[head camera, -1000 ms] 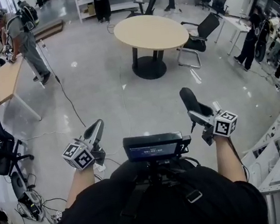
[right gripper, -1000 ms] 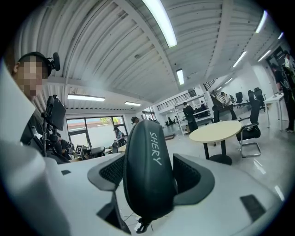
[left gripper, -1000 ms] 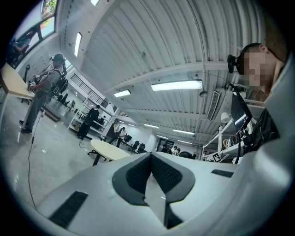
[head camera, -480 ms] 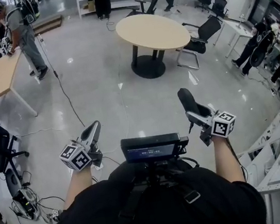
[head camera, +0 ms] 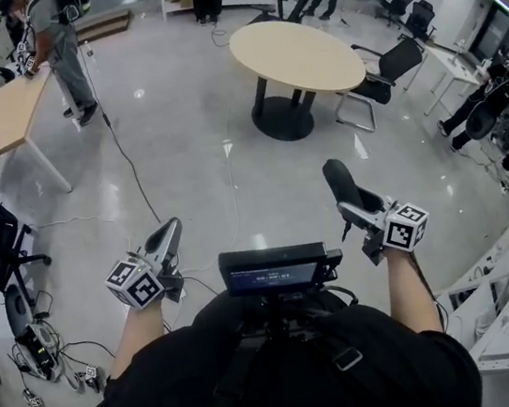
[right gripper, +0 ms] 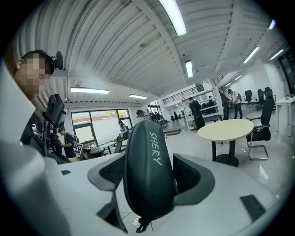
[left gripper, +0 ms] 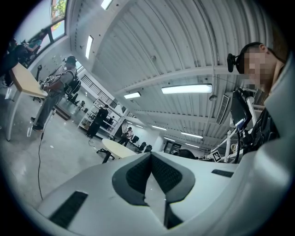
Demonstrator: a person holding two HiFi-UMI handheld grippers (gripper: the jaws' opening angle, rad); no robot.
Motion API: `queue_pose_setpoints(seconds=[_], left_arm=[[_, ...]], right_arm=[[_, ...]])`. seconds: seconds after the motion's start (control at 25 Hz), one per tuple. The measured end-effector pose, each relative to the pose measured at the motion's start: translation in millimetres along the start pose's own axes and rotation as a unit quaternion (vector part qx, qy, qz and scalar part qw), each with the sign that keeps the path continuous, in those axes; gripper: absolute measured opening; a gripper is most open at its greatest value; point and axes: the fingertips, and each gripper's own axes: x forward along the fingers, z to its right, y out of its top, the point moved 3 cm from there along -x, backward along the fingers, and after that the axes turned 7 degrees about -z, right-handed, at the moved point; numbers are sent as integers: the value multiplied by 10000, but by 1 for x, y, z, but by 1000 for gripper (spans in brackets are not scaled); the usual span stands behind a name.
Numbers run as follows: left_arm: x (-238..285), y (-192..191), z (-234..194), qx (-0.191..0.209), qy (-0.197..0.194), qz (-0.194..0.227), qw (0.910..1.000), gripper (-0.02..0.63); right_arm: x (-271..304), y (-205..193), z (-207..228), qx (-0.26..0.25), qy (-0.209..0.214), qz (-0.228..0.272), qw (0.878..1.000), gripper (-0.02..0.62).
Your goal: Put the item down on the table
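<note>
Your R gripper point(head camera: 353, 204), head view: clamped on a black oval hard-shell zip case point(head camera: 341, 183), held upright in mid-air over the glossy grey floor point(head camera: 199, 149), well apart from the round beige pedestal table point(head camera: 297, 54); L gripper point(head camera: 170, 231) level w/ it at yr left. L gripper view: jaws shut together, nothing btwn. R gripper view: pads press both sides of the case, white "SHERY" lettering facing cam, table beyond at right.
</note>
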Motion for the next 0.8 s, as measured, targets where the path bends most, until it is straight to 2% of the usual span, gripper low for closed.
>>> queue_pose_setpoints(seconds=[0.4, 0.52, 0.8], left_arm=[[51, 3, 2, 228, 442, -38, 9988, 0], [96, 5, 18, 213, 498, 35, 9985, 0], [223, -6, 67, 405, 309, -51, 9987, 0]], right_arm=[[19, 15, 79, 20, 406, 77, 9991, 327], [10, 30, 121, 14, 478, 99, 9988, 327], [-41, 54, 230, -145, 428, 153, 9989, 327]])
